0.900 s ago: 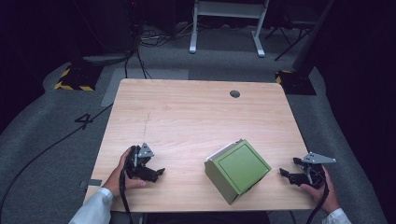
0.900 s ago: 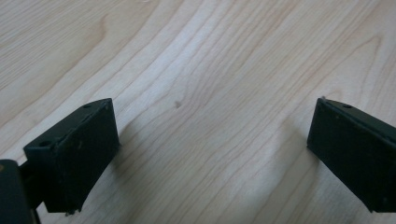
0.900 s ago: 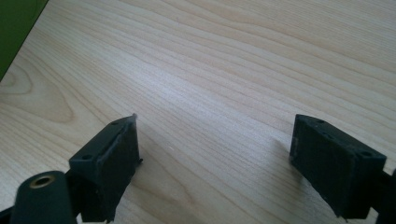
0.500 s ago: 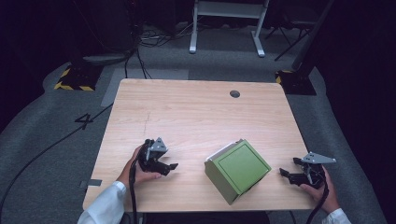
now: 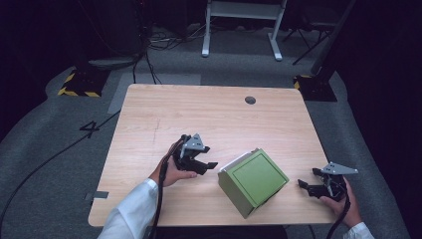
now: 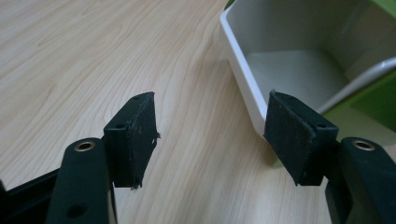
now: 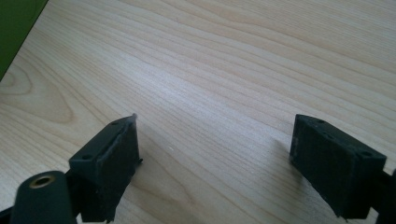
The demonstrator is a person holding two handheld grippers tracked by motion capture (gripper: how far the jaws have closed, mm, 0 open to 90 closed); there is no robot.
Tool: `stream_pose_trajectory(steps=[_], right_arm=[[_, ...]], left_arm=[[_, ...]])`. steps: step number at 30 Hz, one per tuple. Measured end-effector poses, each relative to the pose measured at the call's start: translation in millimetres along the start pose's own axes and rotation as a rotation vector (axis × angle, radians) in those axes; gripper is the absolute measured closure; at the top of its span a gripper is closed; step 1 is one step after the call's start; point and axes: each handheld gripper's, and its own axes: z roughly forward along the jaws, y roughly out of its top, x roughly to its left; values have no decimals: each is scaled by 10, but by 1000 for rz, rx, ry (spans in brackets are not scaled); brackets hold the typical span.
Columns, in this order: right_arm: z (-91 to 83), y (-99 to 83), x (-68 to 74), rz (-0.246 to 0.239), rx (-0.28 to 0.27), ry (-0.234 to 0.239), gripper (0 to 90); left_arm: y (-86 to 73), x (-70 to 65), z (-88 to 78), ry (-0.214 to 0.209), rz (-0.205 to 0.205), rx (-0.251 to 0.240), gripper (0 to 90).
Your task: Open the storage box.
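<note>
A green box [image 5: 253, 182] with a white inside lies on its side near the table's front edge, its open mouth [image 6: 299, 65] turned toward my left gripper. My left gripper [image 5: 209, 162] stands open just left of the box, its right jaw close to the white rim, with nothing between the jaws [image 6: 212, 135]. My right gripper [image 5: 304, 185] rests open at the front right of the table, a short way right of the box, jaws apart over bare wood [image 7: 215, 154]. A corner of the green box [image 7: 16, 28] shows at the top left of the right gripper view.
The wooden table [image 5: 209, 119] has a round cable hole [image 5: 250, 100] near its far edge. Beyond the table a white metal frame [image 5: 244, 20] stands on grey carpet, with cables on the floor. A yellow-black striped block [image 5: 79, 82] sits at the far left.
My left gripper has moved right and slightly forward across the table, up to the box's open mouth. The right gripper and the box have stayed where they were.
</note>
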Motion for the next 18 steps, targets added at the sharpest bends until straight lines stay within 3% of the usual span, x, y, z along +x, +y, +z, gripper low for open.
stream_pose_trajectory(steps=[5, 8, 12, 17, 18], right_arm=[[0, 0, 0, 0, 0, 0, 157], [0, 0, 0, 0, 0, 0, 157], [0, 0, 1, 0, 0, 0, 157], [0, 0, 1, 0, 0, 0, 157], [0, 0, 1, 0, 0, 0, 157]], left_arm=[[92, 42, 118, -11, -1, 10, 348], [126, 72, 253, 10, 3, 31, 332], [148, 106, 393, -40, -2, 45, 323], [182, 168, 481, -77, -34, 21, 325], [197, 195, 525, -72, -36, 35, 326]])
